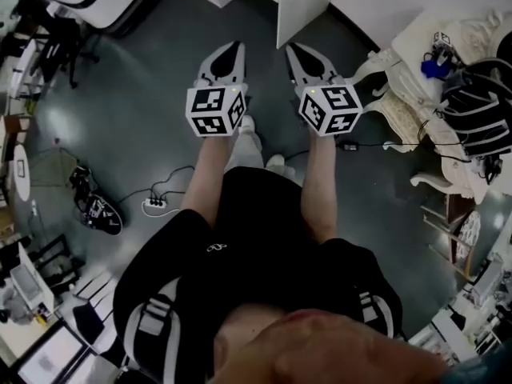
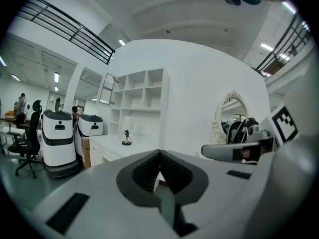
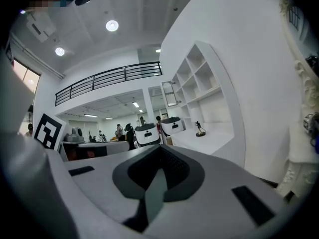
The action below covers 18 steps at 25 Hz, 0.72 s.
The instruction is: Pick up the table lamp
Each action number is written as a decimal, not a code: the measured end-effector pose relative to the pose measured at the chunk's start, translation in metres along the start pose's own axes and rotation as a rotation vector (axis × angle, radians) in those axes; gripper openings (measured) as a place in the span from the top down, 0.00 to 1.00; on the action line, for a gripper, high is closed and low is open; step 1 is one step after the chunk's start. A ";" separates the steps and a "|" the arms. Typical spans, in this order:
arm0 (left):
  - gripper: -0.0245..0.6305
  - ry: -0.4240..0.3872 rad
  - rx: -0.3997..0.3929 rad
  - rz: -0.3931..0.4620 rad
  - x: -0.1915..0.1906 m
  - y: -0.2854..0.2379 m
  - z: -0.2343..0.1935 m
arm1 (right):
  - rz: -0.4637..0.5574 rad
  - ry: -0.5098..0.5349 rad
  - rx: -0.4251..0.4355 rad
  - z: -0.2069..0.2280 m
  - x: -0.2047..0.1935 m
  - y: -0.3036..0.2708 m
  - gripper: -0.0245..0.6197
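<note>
Here, the left gripper [image 1: 231, 49] and right gripper [image 1: 297, 51] sit side by side before the person [image 1: 248, 238], above the dark floor [image 1: 144, 118]. Each gripper's fingers [image 2: 149, 171] are pressed together with nothing between them. The lamp [image 2: 126, 138] stands on the white tabletop [image 2: 110, 146] below the shelves [image 2: 139, 96], well ahead of both grippers and untouched.

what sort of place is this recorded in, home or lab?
Probably a robotics lab or showroom with a mock home corner: white mobile robots beside an office chair, a railed mezzanine overhead, staged white shelving and an ornate mirror.
</note>
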<state>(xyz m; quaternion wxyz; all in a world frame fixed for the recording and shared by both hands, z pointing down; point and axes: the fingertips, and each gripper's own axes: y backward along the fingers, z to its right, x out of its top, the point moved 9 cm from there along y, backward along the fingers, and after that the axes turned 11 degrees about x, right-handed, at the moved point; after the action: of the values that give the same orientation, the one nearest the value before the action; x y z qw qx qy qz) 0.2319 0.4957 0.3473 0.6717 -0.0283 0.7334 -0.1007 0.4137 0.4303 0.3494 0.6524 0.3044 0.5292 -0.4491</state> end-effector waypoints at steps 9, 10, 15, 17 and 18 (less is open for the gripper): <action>0.95 0.055 0.040 -0.019 -0.008 -0.015 -0.042 | -0.050 -0.047 0.047 0.003 -0.012 -0.053 0.93; 0.95 0.068 0.043 -0.022 -0.009 -0.019 -0.049 | -0.059 -0.043 0.053 0.002 -0.012 -0.060 0.94; 0.95 0.159 0.027 -0.022 -0.008 -0.052 -0.075 | -0.081 -0.023 0.043 0.015 -0.002 -0.093 0.93; 0.95 0.146 0.027 -0.015 -0.004 -0.067 -0.084 | -0.096 -0.021 0.034 0.025 0.002 -0.108 0.93; 0.95 0.104 0.034 -0.010 0.000 -0.075 -0.088 | -0.102 -0.024 0.030 0.031 0.005 -0.117 0.93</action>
<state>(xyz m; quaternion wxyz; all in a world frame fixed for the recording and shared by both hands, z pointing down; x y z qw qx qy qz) 0.1376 0.4323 0.3680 0.6327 -0.0151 0.7652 -0.1181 0.3202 0.3540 0.3619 0.6303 0.2814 0.5293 -0.4933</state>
